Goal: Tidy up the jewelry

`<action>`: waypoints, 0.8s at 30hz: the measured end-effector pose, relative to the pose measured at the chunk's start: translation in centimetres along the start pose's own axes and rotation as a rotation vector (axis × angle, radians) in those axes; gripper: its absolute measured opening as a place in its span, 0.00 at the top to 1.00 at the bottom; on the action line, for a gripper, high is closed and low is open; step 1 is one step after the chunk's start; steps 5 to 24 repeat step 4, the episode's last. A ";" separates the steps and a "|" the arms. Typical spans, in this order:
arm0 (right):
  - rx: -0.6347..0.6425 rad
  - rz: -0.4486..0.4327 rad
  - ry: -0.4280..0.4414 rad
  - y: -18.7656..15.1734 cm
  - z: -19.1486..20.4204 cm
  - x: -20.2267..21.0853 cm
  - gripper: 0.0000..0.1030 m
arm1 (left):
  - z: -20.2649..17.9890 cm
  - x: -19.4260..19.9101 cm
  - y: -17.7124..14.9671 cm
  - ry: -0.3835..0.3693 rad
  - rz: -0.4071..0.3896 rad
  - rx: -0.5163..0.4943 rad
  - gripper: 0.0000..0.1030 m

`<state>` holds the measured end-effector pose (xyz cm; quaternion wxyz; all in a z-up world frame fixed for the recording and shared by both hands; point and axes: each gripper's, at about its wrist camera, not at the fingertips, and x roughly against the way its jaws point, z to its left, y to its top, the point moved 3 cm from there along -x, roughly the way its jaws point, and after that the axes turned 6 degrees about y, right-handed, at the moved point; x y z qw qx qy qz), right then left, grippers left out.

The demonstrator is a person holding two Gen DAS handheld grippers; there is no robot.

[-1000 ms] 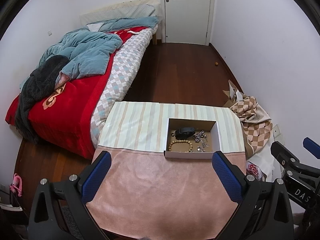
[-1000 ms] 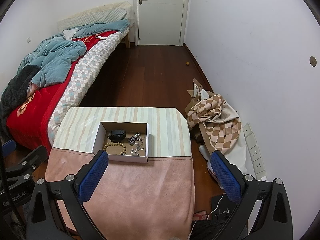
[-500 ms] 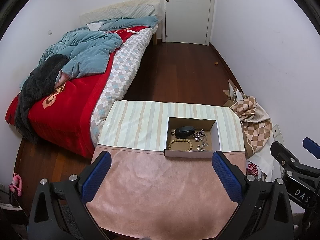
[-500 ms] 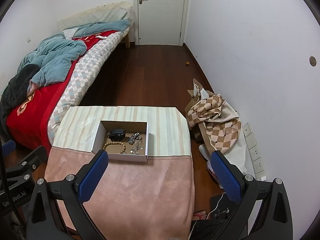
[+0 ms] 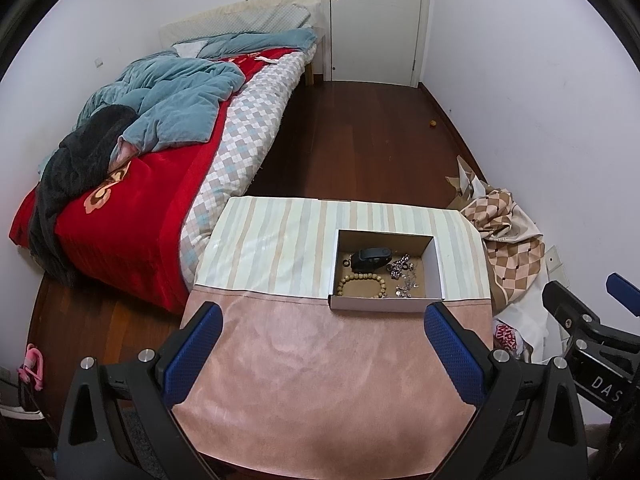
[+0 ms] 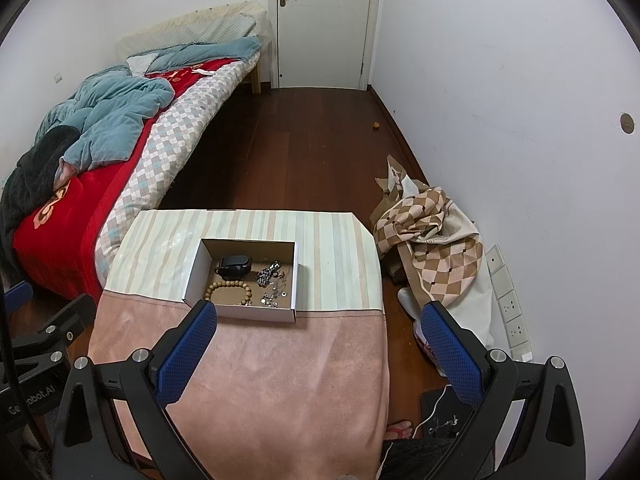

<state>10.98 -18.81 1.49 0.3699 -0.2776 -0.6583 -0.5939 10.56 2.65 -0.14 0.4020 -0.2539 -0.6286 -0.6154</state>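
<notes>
Hovering above the table (image 5: 320, 380), left gripper (image 5: 322, 354) and right gripper (image 6: 318, 350) stand spread wide, holding nothing. Bead bracelet (image 6: 229, 293), dark case (image 6: 234, 266) and silver chains (image 6: 273, 280) lie inside the open box (image 6: 192, 276). Stage indeterminate: sorting pending or complete.

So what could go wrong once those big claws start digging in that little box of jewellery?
The silver chains and charms lie in a tangled heap, so pinching one piece may drag others out. The cardboard box looks light and sits loose on the table cloth; a push from the open right gripper or left gripper could slide it. The bead bracelet lies flat, so the wide fingers may slip off it.
</notes>
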 end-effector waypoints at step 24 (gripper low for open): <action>0.004 0.002 0.001 -0.2 0.1 0.0 0.00 | 0.0 0.0 0.0 -0.001 -0.009 0.003 0.00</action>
